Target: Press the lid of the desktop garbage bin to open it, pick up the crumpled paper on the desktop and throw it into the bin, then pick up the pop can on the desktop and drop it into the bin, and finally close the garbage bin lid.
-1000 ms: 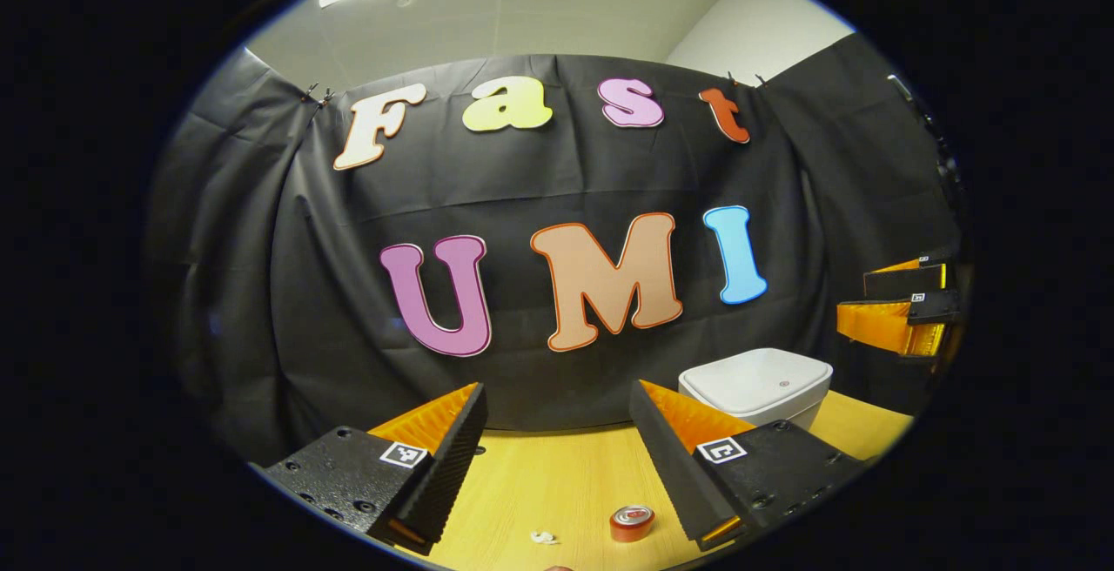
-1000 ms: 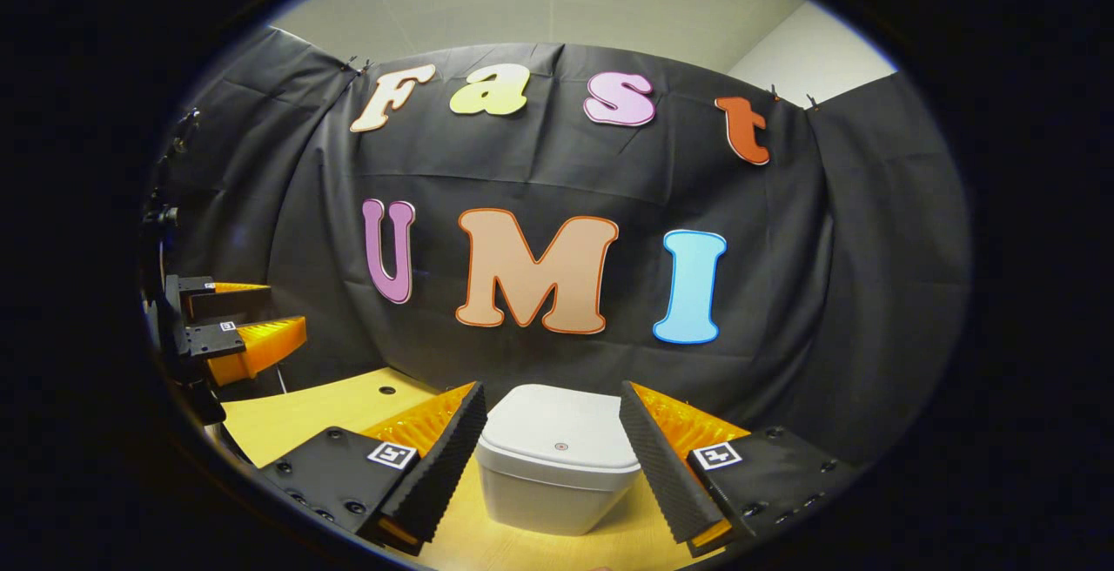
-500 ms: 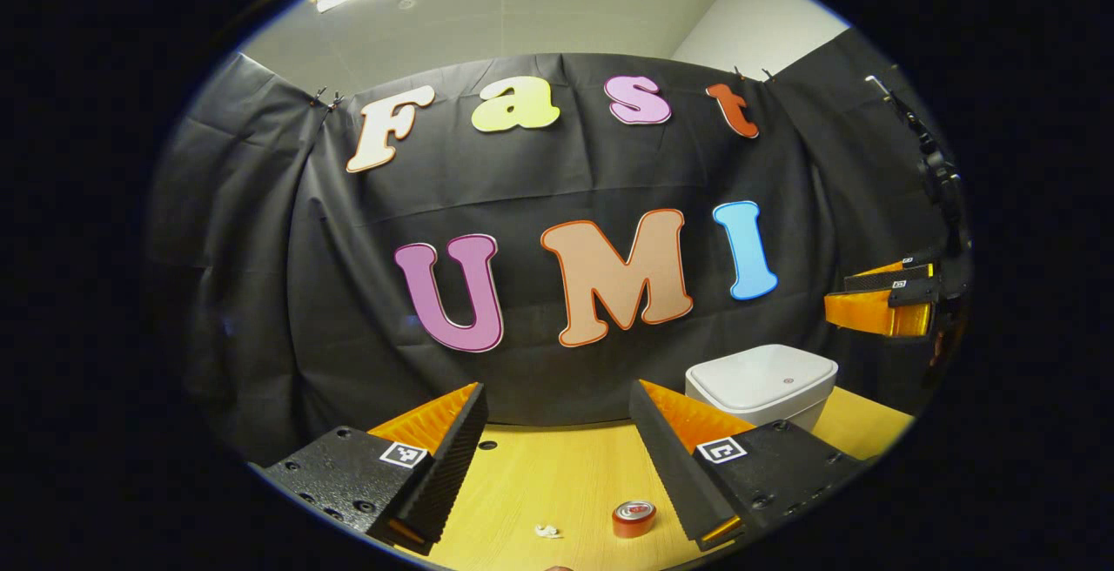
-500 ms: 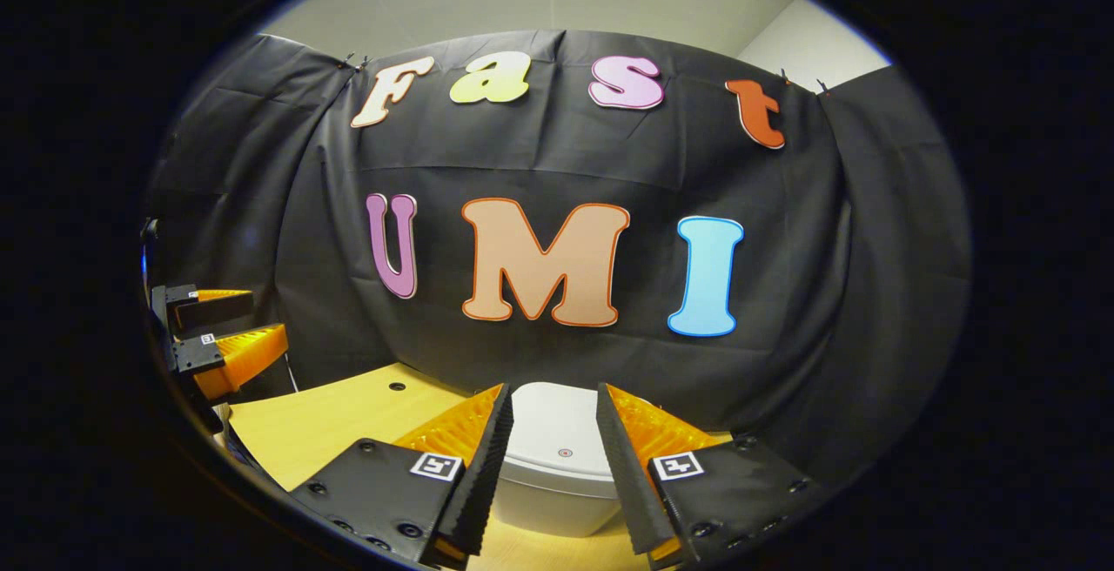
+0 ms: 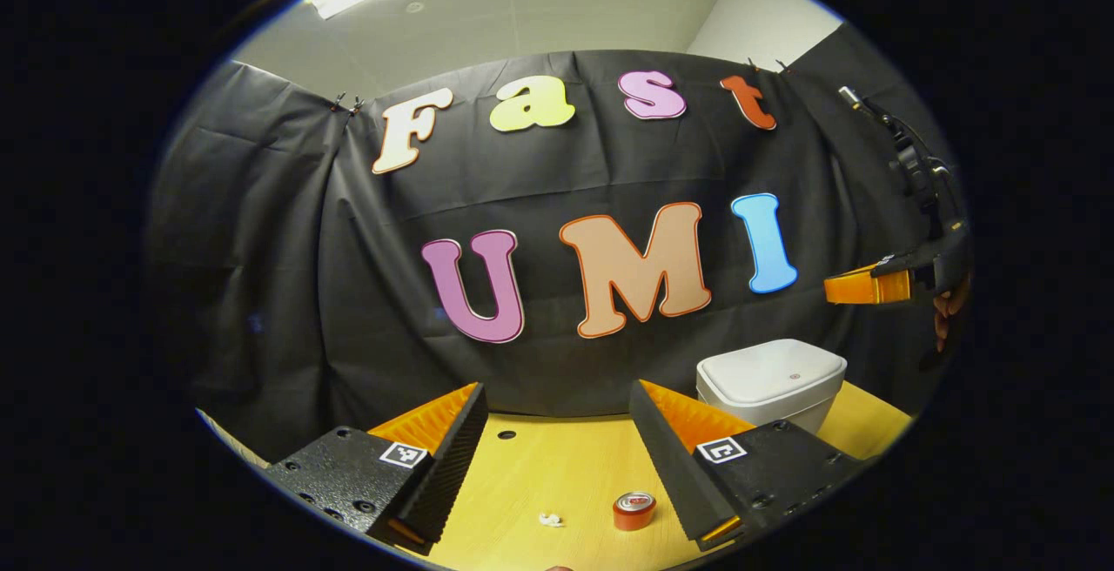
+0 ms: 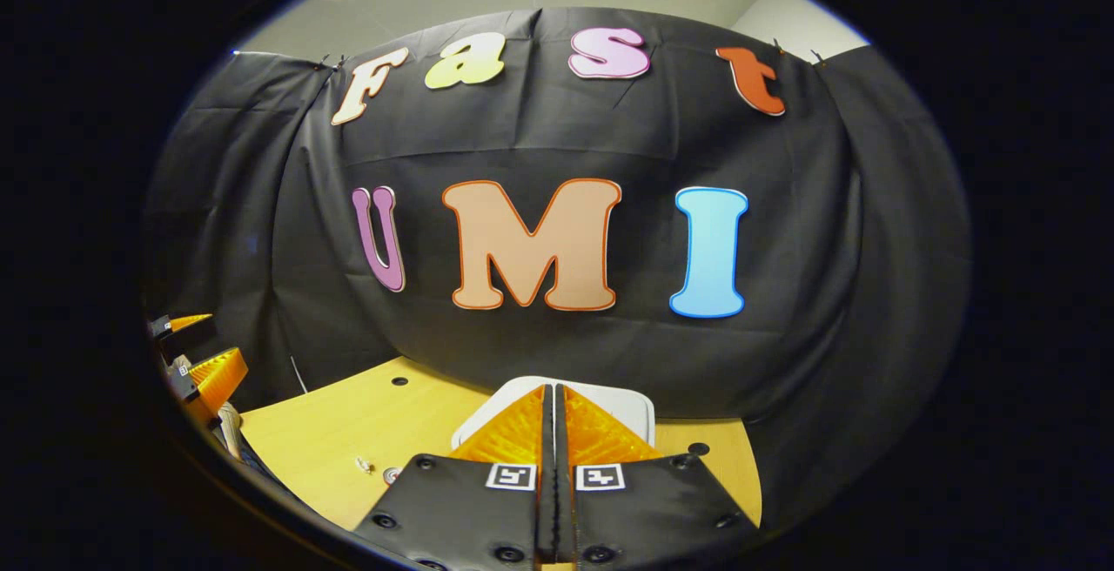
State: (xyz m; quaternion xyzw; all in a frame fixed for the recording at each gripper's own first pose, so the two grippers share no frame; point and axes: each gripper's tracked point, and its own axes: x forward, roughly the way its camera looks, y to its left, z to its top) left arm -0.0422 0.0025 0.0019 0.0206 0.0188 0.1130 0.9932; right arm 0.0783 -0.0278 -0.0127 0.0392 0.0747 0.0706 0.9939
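Both tongs are in sight: the left gripper (image 5: 557,458) holds its fingers wide apart over the yellow desktop (image 5: 566,475), gripping nothing, while the right gripper (image 6: 553,406) has its fingers pressed flat together with nothing between them. In the right gripper view those closed fingers stand in front of the white garbage bin (image 6: 640,406), covering most of its lid, so whether they touch it cannot be told. In the left gripper view the bin (image 5: 770,379) sits at the back right of the desktop, lid down, its lower left corner cut off by the left gripper's finger. The right gripper (image 5: 866,286) hangs above and to the right of it (half lost at the edge). The pop can (image 5: 634,510) stands upright near the front, the crumpled paper (image 5: 550,520) just left of it, small and hard to make out. Two dark holes (image 6: 399,380) mark the desktop.
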